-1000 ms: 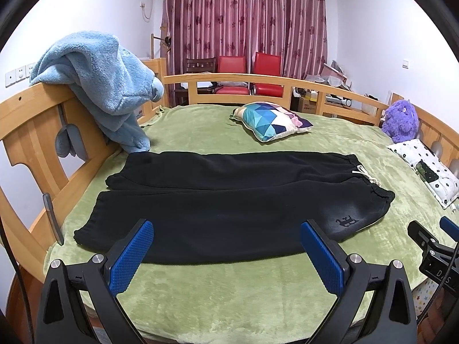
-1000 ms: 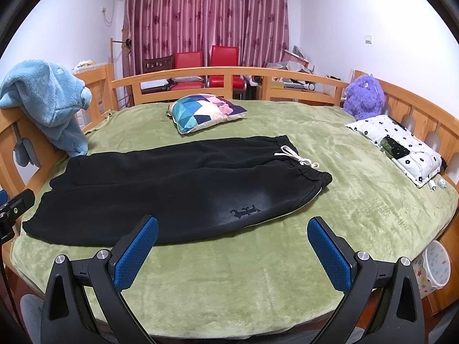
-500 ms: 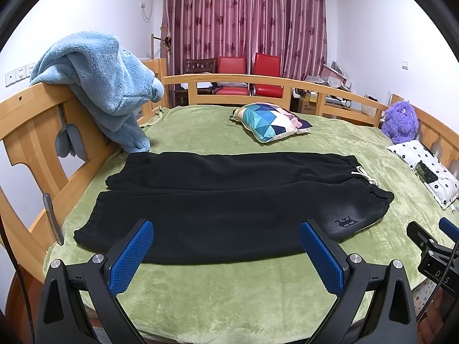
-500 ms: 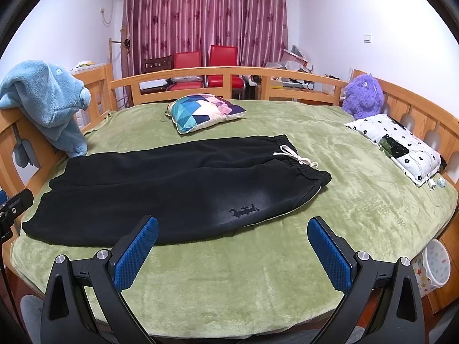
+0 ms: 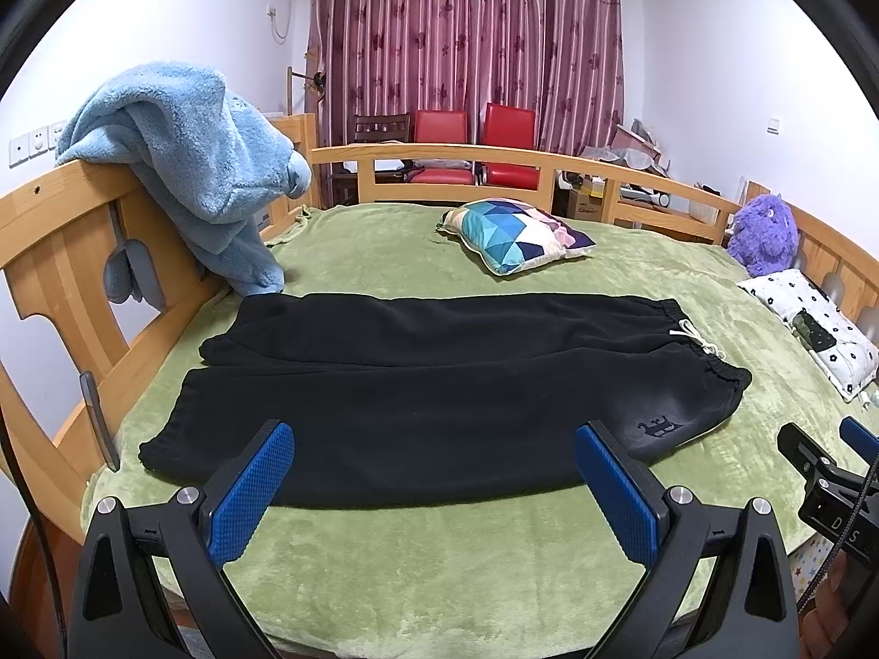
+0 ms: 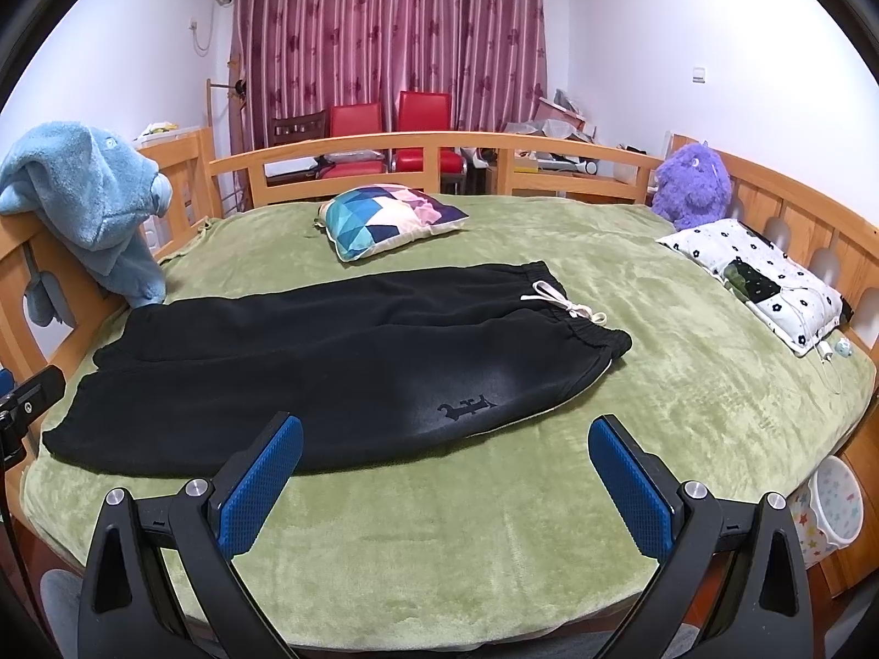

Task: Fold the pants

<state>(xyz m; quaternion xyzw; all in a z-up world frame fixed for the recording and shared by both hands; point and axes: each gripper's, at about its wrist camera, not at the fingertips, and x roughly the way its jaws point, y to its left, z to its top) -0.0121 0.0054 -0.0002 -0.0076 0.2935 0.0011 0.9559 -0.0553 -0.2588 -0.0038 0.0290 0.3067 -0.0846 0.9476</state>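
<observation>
Black sweatpants (image 5: 439, 384) lie flat on the green bed cover (image 5: 439, 565), legs side by side pointing left, waistband with a white drawstring (image 5: 693, 336) at the right. They also show in the right wrist view (image 6: 329, 362). My left gripper (image 5: 434, 480) is open and empty, above the bed's near edge in front of the near leg. My right gripper (image 6: 445, 475) is open and empty, near the front edge below the waist end with its small logo (image 6: 467, 406).
A wooden rail (image 5: 494, 156) rings the bed. A blue fleece blanket (image 5: 198, 165) hangs over the left rail. A patterned cushion (image 5: 516, 233) lies behind the pants. A purple plush toy (image 6: 692, 186) and a white flowered pillow (image 6: 758, 274) sit at the right.
</observation>
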